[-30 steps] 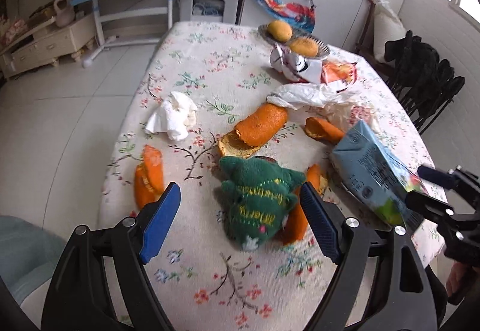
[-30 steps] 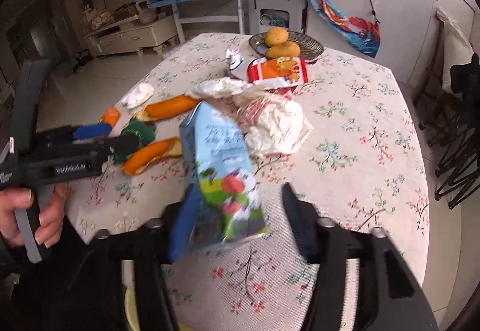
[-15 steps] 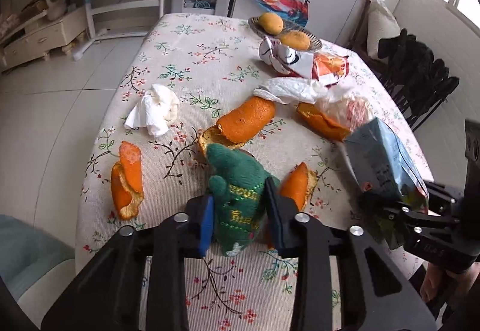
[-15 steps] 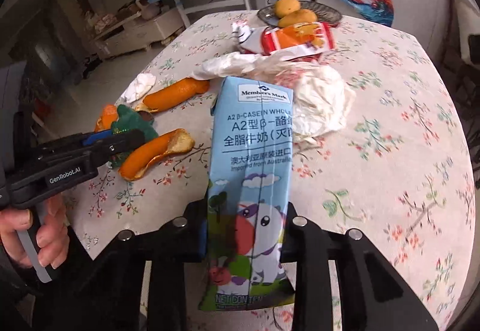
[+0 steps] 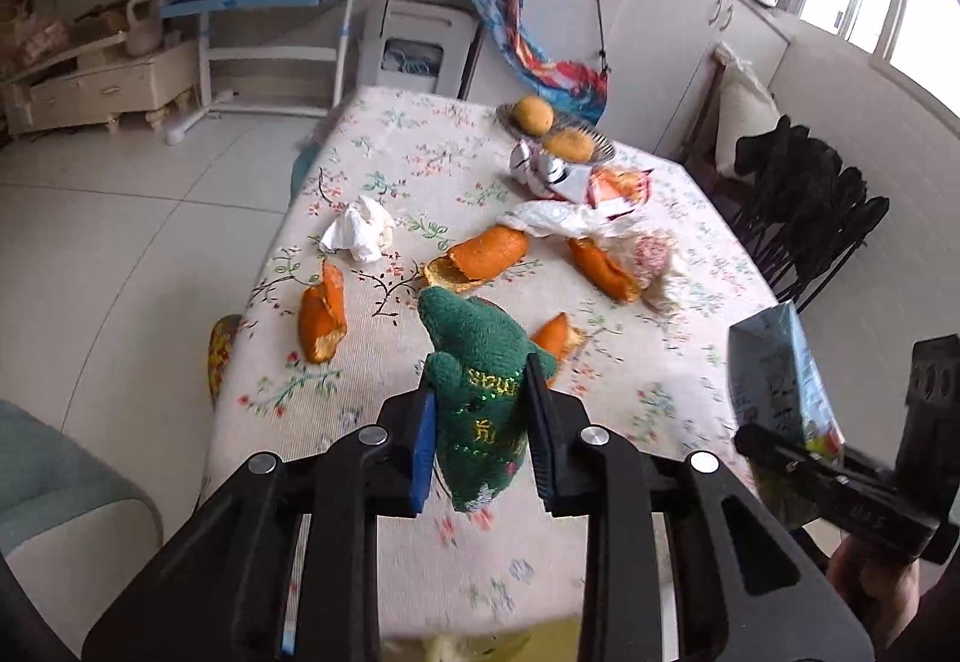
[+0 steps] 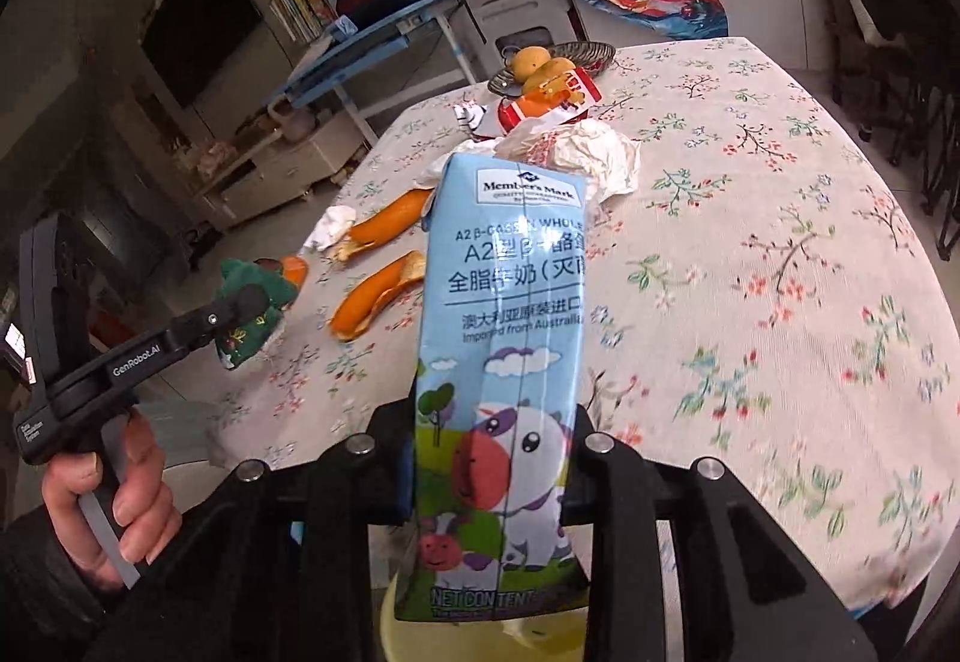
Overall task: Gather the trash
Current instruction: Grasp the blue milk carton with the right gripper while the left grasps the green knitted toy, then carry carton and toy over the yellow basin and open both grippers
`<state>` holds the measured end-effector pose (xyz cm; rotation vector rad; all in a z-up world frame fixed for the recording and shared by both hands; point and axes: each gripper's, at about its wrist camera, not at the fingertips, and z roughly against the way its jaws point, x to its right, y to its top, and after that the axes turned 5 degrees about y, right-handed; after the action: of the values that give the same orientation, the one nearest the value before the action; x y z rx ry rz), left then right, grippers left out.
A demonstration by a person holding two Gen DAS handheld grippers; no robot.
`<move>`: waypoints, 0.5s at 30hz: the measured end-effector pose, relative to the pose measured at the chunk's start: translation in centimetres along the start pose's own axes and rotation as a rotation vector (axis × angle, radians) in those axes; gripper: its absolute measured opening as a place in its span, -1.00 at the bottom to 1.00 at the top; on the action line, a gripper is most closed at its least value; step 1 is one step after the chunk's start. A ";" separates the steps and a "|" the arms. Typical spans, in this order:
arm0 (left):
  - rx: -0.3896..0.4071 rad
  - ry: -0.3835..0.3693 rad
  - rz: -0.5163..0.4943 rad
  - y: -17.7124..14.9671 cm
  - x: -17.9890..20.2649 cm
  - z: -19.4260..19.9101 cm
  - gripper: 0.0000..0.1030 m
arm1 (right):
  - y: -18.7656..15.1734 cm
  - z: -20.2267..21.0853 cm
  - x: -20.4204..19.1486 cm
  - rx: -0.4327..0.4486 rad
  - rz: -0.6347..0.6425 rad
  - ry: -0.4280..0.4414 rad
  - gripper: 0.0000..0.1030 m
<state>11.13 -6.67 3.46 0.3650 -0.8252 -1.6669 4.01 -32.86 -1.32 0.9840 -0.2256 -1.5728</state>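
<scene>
Now left gripper clamped on green toy at frame centre, right gripper clamped on milk carton, peels above on table.

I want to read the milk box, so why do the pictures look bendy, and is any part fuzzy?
Both views: a fisheye lens curves the table edge and blackens the corners. Right wrist view: the milk carton is close and its big print reads fairly sharp, but the tablecloth flowers nearby smear. Left wrist view: bright window glare at top right, the green knitted toy is fairly clear, the carton at the right edge is blurred.
</scene>
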 end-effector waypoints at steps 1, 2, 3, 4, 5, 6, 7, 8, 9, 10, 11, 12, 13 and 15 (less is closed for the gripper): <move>0.018 -0.002 -0.001 -0.3 0.3 1.0 -0.51 | -0.4 0.5 -0.5 0.013 -0.001 0.003 -0.40; 0.029 -0.005 -0.001 -0.6 0.4 1.8 -0.51 | -0.6 0.9 -0.9 0.025 -0.001 0.006 -0.40; 0.040 -0.006 -0.001 -0.9 0.6 2.5 -0.51 | -0.9 1.4 -1.2 0.035 0.001 0.008 -0.40; 0.052 -0.006 -0.001 -1.1 0.8 3.2 -0.51 | -1.2 2.0 -1.8 0.049 0.006 0.010 -0.40; 0.064 -0.010 -0.002 -1.5 1.1 4.1 -0.51 | -1.5 2.3 -2.2 0.059 0.010 0.011 -0.40; 0.072 -0.014 -0.002 -1.8 1.2 4.8 -0.51 | -1.7 2.8 -2.6 0.068 0.016 0.012 -0.40; 0.083 -0.018 -0.003 -2.2 1.5 5.7 -0.51 | -2.0 3.4 -3.2 0.080 0.026 0.012 -0.40; 0.089 -0.019 -0.004 -2.5 1.6 6.2 -0.51 | -2.1 3.8 -3.6 0.089 0.033 0.012 -0.40; 0.096 -0.022 -0.007 -2.9 1.9 7.0 -0.51 | -2.2 4.0 -3.9 0.095 0.038 0.013 -0.40; 0.100 -0.026 -0.009 -3.2 2.0 7.5 -0.51 | -2.5 4.6 -4.4 0.103 0.045 0.015 -0.40; 0.105 -0.030 -0.013 -3.6 2.3 8.1 -0.51 | -2.8 5.0 -4.7 0.110 0.051 0.014 -0.40; 0.111 -0.031 -0.017 -4.0 2.5 8.6 -0.51 | -3.0 5.3 -5.0 0.115 0.056 0.013 -0.40; 0.115 -0.034 -0.022 -4.3 2.7 9.2 -0.51 | -3.2 5.7 -5.4 0.121 0.061 0.014 -0.40; 0.127 -0.036 -0.033 -5.1 3.0 10.3 -0.51 | -3.5 6.2 -5.8 0.129 0.071 0.013 -0.40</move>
<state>0.09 -5.87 7.77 0.4393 -0.9587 -1.6597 -3.17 -29.05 2.93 1.0746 -0.3533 -1.5018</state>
